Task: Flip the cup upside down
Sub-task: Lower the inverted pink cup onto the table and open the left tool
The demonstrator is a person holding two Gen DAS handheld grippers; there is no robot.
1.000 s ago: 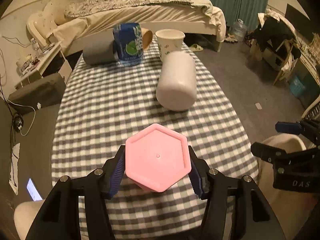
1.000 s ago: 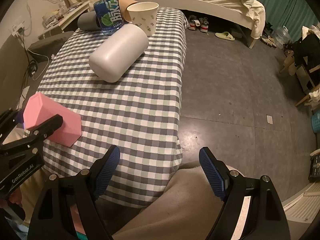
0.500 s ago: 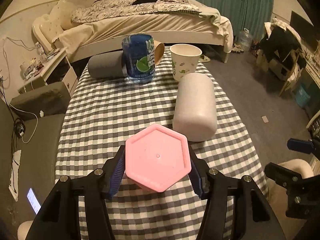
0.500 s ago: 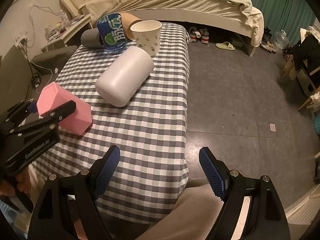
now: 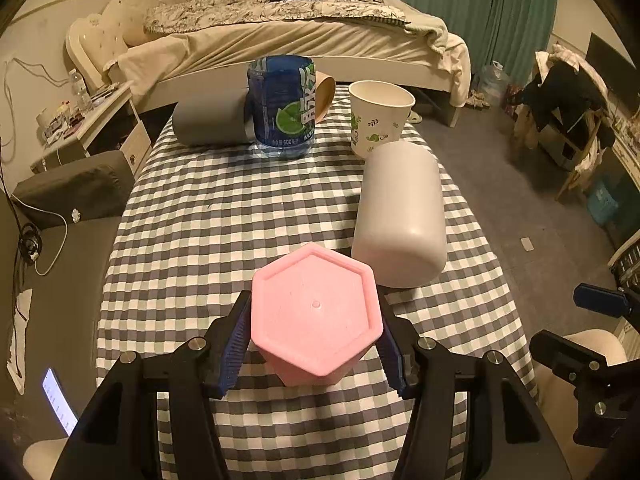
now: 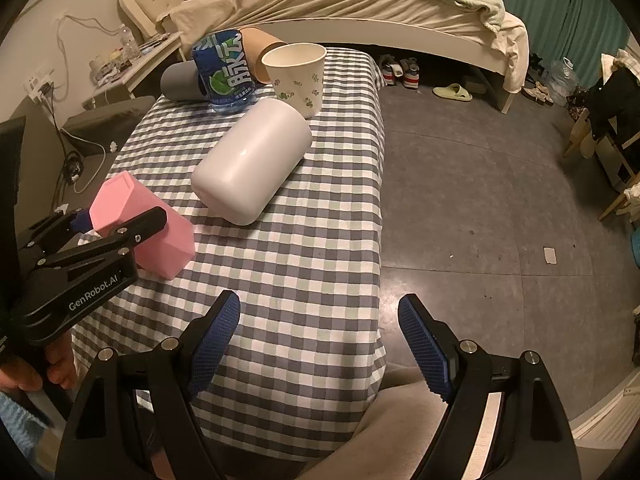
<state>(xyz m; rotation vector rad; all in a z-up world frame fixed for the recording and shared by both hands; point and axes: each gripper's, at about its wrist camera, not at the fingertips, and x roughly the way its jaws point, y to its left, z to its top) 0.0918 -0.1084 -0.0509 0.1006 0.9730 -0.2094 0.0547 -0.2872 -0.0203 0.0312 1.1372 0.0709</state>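
A pink hexagonal cup (image 5: 314,314) is held base-up in my left gripper (image 5: 314,346), whose blue pads press its two sides. In the right wrist view the pink cup (image 6: 160,236) stands tilted with its lower end on the checked tablecloth (image 6: 304,248), the left gripper (image 6: 102,228) clamped around its upper part. My right gripper (image 6: 320,340) is open and empty, over the table's near right edge.
A white cup (image 5: 400,216) lies on its side just beyond the pink cup. A paper cup (image 5: 378,118) stands upright at the far end, next to a blue bottle (image 5: 282,106), a grey cup (image 5: 210,124) on its side and a brown cup (image 5: 325,96). The floor (image 6: 500,200) drops off to the right.
My left gripper has carried the pink cup forward along the table, closer to the white cup. My right gripper has moved forward too, still open.
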